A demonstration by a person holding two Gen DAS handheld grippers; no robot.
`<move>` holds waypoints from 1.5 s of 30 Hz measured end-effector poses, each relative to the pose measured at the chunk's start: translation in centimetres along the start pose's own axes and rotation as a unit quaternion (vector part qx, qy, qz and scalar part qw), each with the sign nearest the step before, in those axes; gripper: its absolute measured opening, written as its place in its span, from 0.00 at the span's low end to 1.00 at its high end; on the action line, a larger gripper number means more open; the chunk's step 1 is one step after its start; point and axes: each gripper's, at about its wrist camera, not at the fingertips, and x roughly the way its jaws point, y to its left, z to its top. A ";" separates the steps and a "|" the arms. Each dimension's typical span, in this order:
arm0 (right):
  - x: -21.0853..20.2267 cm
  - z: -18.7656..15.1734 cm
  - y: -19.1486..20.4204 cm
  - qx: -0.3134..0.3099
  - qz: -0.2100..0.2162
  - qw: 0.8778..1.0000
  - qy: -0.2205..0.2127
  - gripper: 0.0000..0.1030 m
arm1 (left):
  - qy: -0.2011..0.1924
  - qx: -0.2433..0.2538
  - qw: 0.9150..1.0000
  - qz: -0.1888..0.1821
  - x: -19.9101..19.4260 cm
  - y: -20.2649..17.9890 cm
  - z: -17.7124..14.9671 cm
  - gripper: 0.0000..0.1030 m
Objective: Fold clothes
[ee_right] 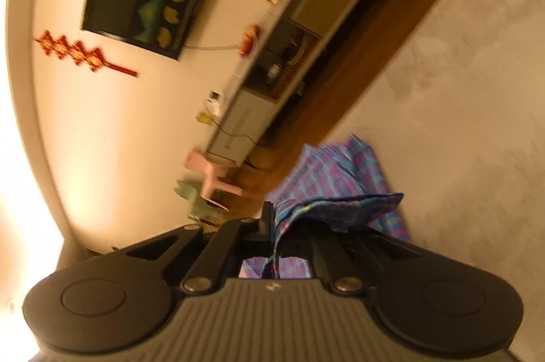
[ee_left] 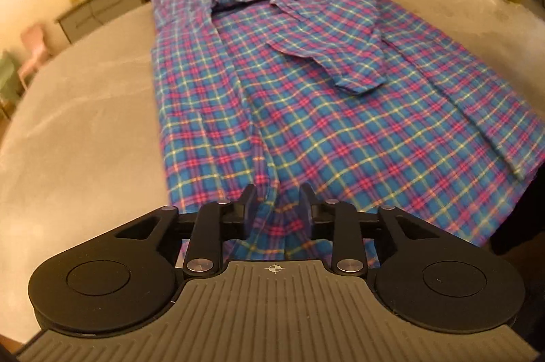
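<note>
On the left, the left gripper was seen low over the near hem of the plaid shirt. Its jaws stood narrowly apart, with a ridge of the hem cloth lying between them; whether the cloth was really pinched could not be told, since a gap was visible on both sides of it. The shirt was spread lengthwise on the grey bench, with the collar end far away. One sleeve was already laid across the body, and the right side edge seemed to be turned inward.

Further to the right, the far end of the shirt was lifted from the bench and blurred. In the right wrist view, the right gripper was tilted strongly, and its jaws were closed on a bunched corner of the same cloth, which was draped over one finger and hid it.

The task was judged to be about half done: the sleeve was in, but the lengthwise folds and the final stacking were still left.

No brand, label or readable writing was found; only red wall ornaments with unclear characters were seen behind the sideboard.
</note>
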 end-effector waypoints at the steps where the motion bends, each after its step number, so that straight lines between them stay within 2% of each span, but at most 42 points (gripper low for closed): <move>1: 0.2 -0.3 -0.1 -0.001 -0.004 1.000 0.002 0.02 | -0.008 -0.011 1.000 -0.024 -1.0 0.7 -0.1 0.18; 3: -0.4 -0.8 0.3 -0.002 -0.002 1.000 0.004 0.02 | -0.032 -0.032 0.997 -0.060 -2.2 1.5 0.1 0.20; 5: -1.0 -1.3 0.8 -0.004 0.001 1.000 0.005 0.02 | -0.047 -0.065 0.994 -0.073 -2.9 3.2 0.1 0.30; 7: -1.5 -1.8 1.2 -0.006 0.003 1.000 0.007 0.04 | -0.061 -0.099 0.990 -0.085 -3.6 4.9 0.1 0.31; 10: -2.2 -2.6 2.2 -0.012 0.009 1.000 0.012 0.04 | -0.030 -0.132 0.988 -0.077 -2.4 6.9 -0.4 0.28; 12: -2.3 -3.5 3.2 -0.021 0.009 1.000 0.020 0.05 | -0.045 -0.128 0.988 -0.068 -1.3 8.5 2.3 0.28; 20: -2.1 -8.8 7.0 -0.074 -0.003 0.996 0.058 0.07 | -0.111 -0.109 0.987 -0.030 3.0 14.8 13.8 0.38; 24: -2.4 -11.2 8.4 -0.112 -0.023 0.991 0.070 0.07 | -0.111 -0.076 0.990 -0.028 10.6 16.8 21.6 0.38; 27: -2.8 -12.3 8.6 -0.132 -0.041 0.988 0.075 0.07 | -0.101 -0.058 0.993 -0.020 16.8 17.7 26.0 0.34; 30: -3.2 -13.3 8.8 -0.153 -0.059 0.983 0.080 0.07 | -0.091 -0.055 0.994 -0.001 22.4 19.1 28.0 0.31; 31: -3.3 -13.6 8.8 -0.157 -0.062 0.982 0.080 0.07 | -0.084 -0.067 0.994 0.006 24.6 20.0 28.4 0.26; 32: -3.4 -13.6 8.9 -0.153 -0.057 0.983 0.078 0.07 | -0.080 -0.078 0.994 0.002 25.5 20.7 28.7 0.21; 36: -4.0 -14.4 10.1 -0.152 -0.017 0.986 0.072 0.06 | -0.067 -0.120 0.990 -0.020 28.4 23.1 29.6 0.21; 39: -4.5 -16.6 11.7 -0.160 0.022 0.984 0.080 0.06 | -0.057 -0.151 0.986 -0.036 30.7 25.0 30.2 0.27; 41: -4.5 -18.5 12.7 -0.167 0.042 0.981 0.094 0.06 | -0.048 -0.191 0.979 -0.043 30.0 26.0 30.4 0.27; 43: -3.9 -21.1 13.8 -0.188 0.055 0.973 0.123 0.06 | -0.059 -0.242 0.966 -0.065 28.1 27.1 29.4 0.31; 45: -3.2 -23.3 14.6 -0.213 0.060 0.965 0.143 0.06 | -0.082 -0.280 0.951 -0.106 25.5 27.8 27.5 0.37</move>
